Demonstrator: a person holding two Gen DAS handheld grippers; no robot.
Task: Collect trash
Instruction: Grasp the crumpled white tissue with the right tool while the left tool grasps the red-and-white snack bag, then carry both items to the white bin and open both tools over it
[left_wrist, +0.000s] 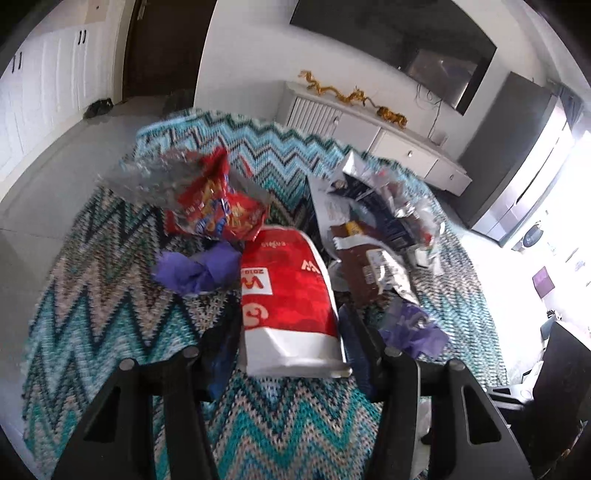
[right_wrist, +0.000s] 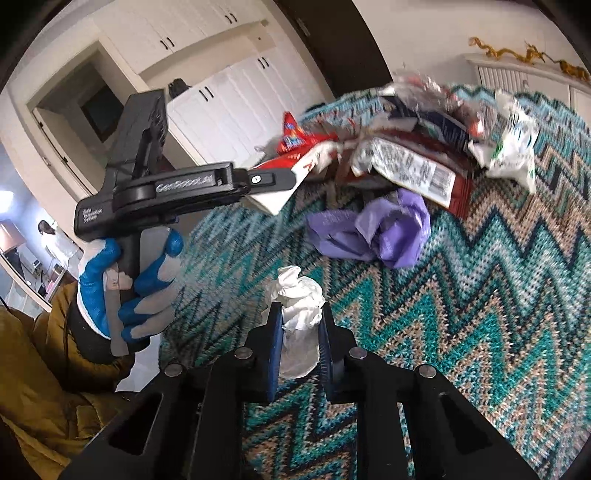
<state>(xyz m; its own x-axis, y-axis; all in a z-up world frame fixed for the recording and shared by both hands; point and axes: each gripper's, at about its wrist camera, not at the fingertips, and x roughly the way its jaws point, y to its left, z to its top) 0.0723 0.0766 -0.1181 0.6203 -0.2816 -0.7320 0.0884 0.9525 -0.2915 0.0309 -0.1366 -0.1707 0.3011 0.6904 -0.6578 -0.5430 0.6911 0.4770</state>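
While both claws are already down among the litter on the zigzag cloth (right_wrist: 480, 295), we are in the pick-up step of collecting the trash. Our right claw (right_wrist: 297, 325) is clenched on a crumpled white tissue (right_wrist: 299, 299), which sits squeezed between its blue pads and pokes out ahead of the tips. Our left claw (left_wrist: 291, 354) straddles the near end of a red and white snack bag (left_wrist: 288, 295); from the right wrist view that end juts past the fingers and is raised off the cloth, so we judge the bag grasped. A purple wad (left_wrist: 195, 273) lies just left of the left claw's tips, and a brown wrapper (left_wrist: 369, 269) with more crumpled packets lies just beyond and to its right. We see no bin or sack in either view. Next, we judge, both loads need lifting clear without snagging the neighbouring wrappers, then carrying to wherever the trash goes; the light tissue could slip if the squeeze eases.
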